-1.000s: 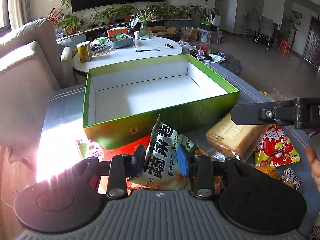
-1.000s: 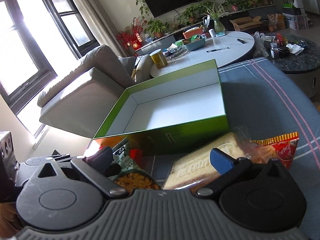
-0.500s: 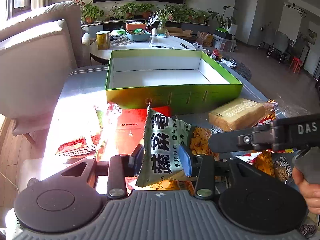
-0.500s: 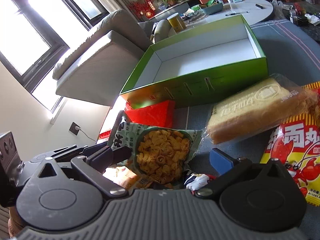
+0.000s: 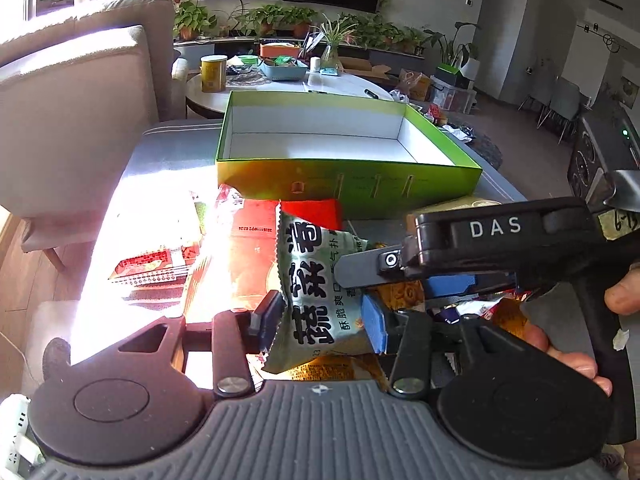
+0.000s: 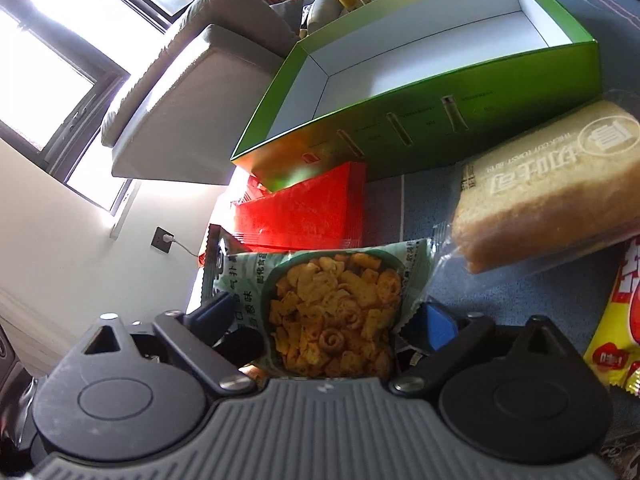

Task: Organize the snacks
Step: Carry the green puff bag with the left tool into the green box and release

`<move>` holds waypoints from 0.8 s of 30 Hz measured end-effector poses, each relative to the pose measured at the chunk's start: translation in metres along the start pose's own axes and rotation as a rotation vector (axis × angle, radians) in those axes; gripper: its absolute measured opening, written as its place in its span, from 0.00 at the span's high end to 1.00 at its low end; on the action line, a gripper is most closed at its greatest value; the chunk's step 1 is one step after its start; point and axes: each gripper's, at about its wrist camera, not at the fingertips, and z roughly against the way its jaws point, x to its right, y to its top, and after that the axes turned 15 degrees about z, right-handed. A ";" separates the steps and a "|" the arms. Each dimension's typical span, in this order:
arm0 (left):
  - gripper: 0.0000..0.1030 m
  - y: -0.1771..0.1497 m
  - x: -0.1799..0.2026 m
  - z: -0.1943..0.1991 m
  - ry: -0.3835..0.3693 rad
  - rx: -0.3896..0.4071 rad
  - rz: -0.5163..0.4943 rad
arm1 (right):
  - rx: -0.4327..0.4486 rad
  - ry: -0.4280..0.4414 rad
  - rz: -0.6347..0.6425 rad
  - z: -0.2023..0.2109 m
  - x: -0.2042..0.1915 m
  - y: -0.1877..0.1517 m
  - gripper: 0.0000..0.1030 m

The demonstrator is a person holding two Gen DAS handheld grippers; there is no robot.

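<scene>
Right gripper [image 6: 332, 324] has dropped onto the green snack bag [image 6: 332, 300], jaws closing around it.
Left gripper [image 5: 320, 326] clamps the same bag, jaws easing open, just in front of green box [image 5: 348, 188].

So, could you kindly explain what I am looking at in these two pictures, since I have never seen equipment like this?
There is no robot here: a person holds a two-finger gripper in each hand, and each picture comes from a fisheye camera mounted on one gripper, looking along its fingers.

In the left view, the left gripper pinches a pale green snack bag. The right gripper reaches in from the side, its jaws closing around the same bag.

On the grey cloth surface lie a green box, open with nothing visible inside, a red packet, wrapped bread and a yellow-red snack bag.
</scene>
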 end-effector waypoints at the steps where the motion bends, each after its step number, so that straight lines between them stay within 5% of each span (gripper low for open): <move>1: 0.61 -0.001 0.003 0.006 0.010 0.014 -0.002 | 0.008 0.013 -0.004 0.004 0.000 0.001 0.20; 11: 0.60 0.032 0.030 0.044 -0.042 0.163 -0.023 | 0.176 0.060 0.072 0.059 -0.026 0.037 0.24; 18: 0.60 0.068 0.053 0.012 -0.067 0.166 0.002 | 0.285 -0.029 0.155 0.080 -0.024 0.072 0.23; 24: 0.59 0.090 0.073 -0.035 -0.070 0.118 -0.008 | 0.294 -0.109 0.127 0.074 0.008 0.084 0.23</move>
